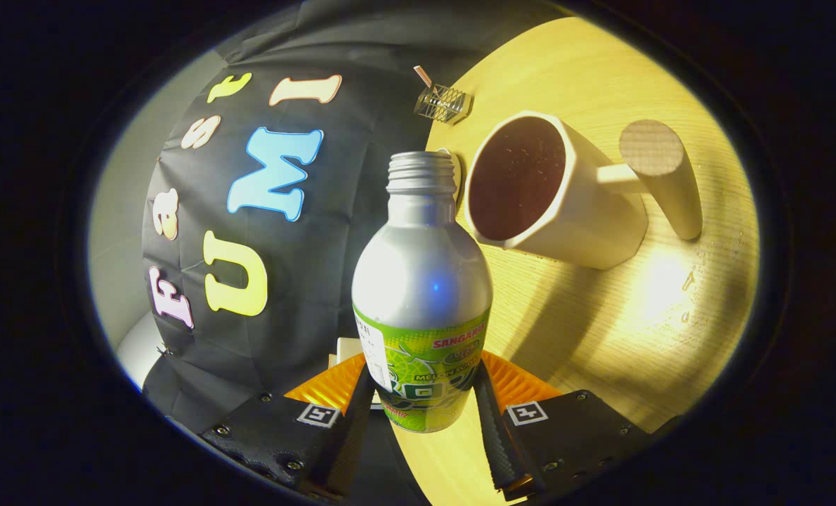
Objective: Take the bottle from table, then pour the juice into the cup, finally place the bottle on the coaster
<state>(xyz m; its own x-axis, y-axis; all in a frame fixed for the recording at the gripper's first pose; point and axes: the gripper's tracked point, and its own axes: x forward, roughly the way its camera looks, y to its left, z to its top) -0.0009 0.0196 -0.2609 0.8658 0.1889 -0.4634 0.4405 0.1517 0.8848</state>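
My gripper is shut on a silver bottle with a green label, both fingers pressing on the label's sides. The bottle's threaded mouth has no cap and points ahead of the fingers. The view is rolled, so the bottle lies steeply tilted relative to the wooden table. A white faceted cup stands on the table just beyond and right of the bottle's mouth. It holds dark liquid and has a thick round handle. The mouth is beside the cup's rim, not over it. The bottle's neck hides all but a thin pale edge of something behind it.
A small clear box-like object sits at the table's far edge beyond the cup. The black cloth wall hangs behind the bottle. A small white object peeks out beside my left finger.
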